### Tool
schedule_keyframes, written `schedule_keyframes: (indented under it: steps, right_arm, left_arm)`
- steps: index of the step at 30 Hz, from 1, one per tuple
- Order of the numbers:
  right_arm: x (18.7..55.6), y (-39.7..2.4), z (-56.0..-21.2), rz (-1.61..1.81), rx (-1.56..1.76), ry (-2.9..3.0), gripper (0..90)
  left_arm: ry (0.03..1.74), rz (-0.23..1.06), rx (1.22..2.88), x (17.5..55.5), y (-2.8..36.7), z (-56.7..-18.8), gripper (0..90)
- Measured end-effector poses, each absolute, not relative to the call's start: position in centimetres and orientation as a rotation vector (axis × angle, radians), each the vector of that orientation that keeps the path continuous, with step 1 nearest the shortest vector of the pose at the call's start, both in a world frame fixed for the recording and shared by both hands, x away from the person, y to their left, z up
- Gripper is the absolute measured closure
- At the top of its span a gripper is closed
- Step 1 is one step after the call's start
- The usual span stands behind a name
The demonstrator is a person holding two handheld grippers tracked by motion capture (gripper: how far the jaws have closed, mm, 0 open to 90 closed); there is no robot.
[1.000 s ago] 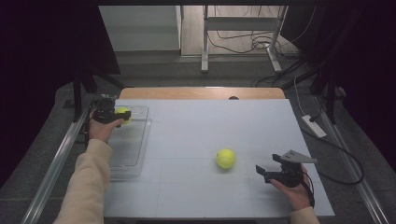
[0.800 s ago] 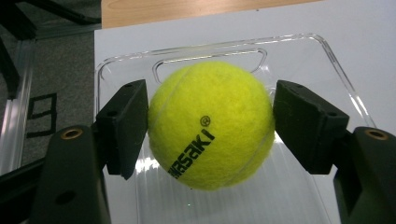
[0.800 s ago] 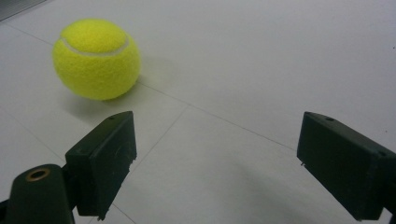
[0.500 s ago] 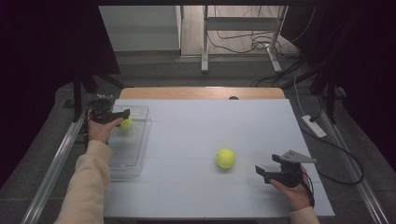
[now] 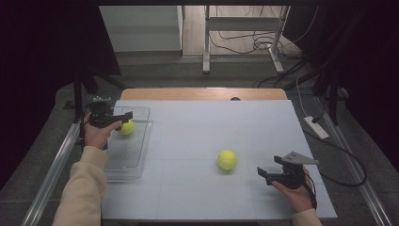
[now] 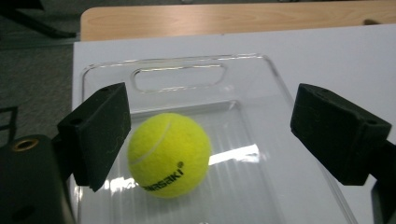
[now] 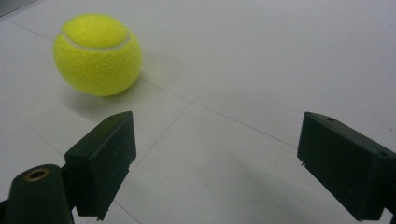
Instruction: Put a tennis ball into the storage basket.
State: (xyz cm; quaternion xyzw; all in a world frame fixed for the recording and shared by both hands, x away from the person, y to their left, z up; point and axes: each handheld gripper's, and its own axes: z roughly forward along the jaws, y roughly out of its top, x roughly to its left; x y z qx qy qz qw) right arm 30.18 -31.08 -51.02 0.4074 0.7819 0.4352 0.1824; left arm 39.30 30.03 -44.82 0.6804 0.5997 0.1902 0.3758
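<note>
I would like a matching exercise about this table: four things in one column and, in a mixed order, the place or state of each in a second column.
Things:
1. tennis ball with black print
2. second tennis ball
3. clear plastic tray
4. right gripper

Places or states:
A. at the left edge of the white table top
B. open, with nothing between its jaws, near the table's right front corner
C. lying inside the tray, between the open jaws of the left gripper
D. on the bare table top, ahead of the right gripper

Pairs: 1-C, 2-D, 3-A, 4-B
</note>
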Motion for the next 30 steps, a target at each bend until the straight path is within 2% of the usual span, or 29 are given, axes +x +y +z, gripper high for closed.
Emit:
schedule_keyframes:
  steps: [11, 30]
  right_arm:
    - [30.4, -31.1, -51.0, 1.228, 1.156, 2.203, 11.8]
    - [30.4, -31.2, -51.0, 1.237, 1.167, 2.192, 11.8]
  left_arm:
    - [1.391, 0.442, 1.774, 36.8, 28.6, -43.5, 14.1]
    - [1.256, 0.408, 1.810, 35.1, 26.0, -42.2, 14.1]
